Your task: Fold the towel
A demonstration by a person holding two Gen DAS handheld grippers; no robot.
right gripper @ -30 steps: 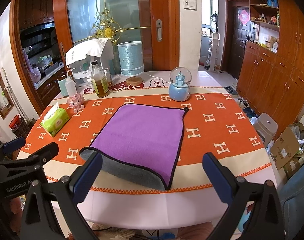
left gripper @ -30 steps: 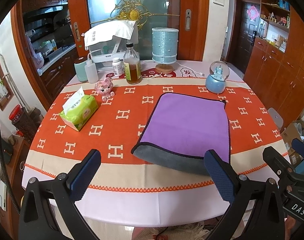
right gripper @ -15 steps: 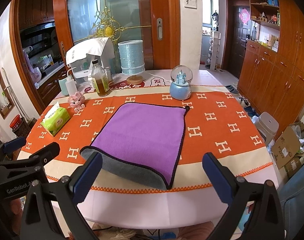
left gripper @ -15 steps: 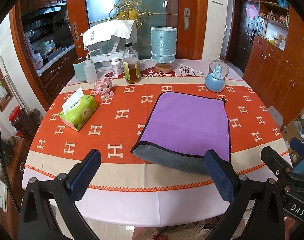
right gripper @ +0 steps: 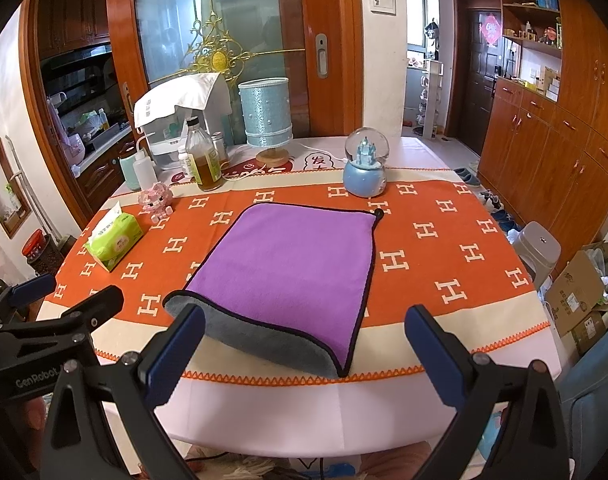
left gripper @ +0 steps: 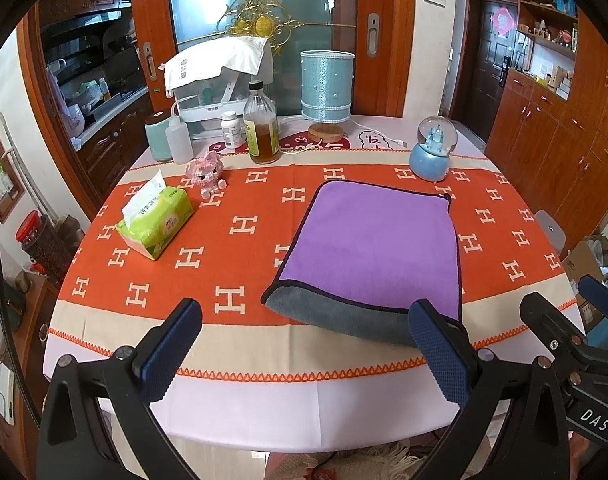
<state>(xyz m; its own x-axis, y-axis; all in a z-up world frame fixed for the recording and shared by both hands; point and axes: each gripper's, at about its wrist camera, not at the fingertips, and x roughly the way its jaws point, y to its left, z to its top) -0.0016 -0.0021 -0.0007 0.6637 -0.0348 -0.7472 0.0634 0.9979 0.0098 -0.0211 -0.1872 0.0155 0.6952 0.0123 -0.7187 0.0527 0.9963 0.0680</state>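
Observation:
A purple towel (left gripper: 375, 244) with a grey underside and black trim lies on the orange tablecloth, its near edge curled up showing grey. It also shows in the right wrist view (right gripper: 292, 268). My left gripper (left gripper: 304, 340) is open and empty, held off the table's near edge, short of the towel. My right gripper (right gripper: 304, 344) is open and empty, also short of the towel's near edge. The right gripper shows at the right edge of the left wrist view (left gripper: 563, 320); the left gripper shows at the left of the right wrist view (right gripper: 64, 304).
A green tissue pack (left gripper: 156, 224) lies left of the towel. A pink bead toy (left gripper: 208, 172), an oil bottle (left gripper: 262, 128), a blue lamp (left gripper: 326, 92) and a snow globe (left gripper: 431, 148) stand along the far side. A stool (right gripper: 539, 248) stands right of the table.
Both grippers have drifted slightly back and up; the towel appears a little farther away. Nothing on the table has moved.

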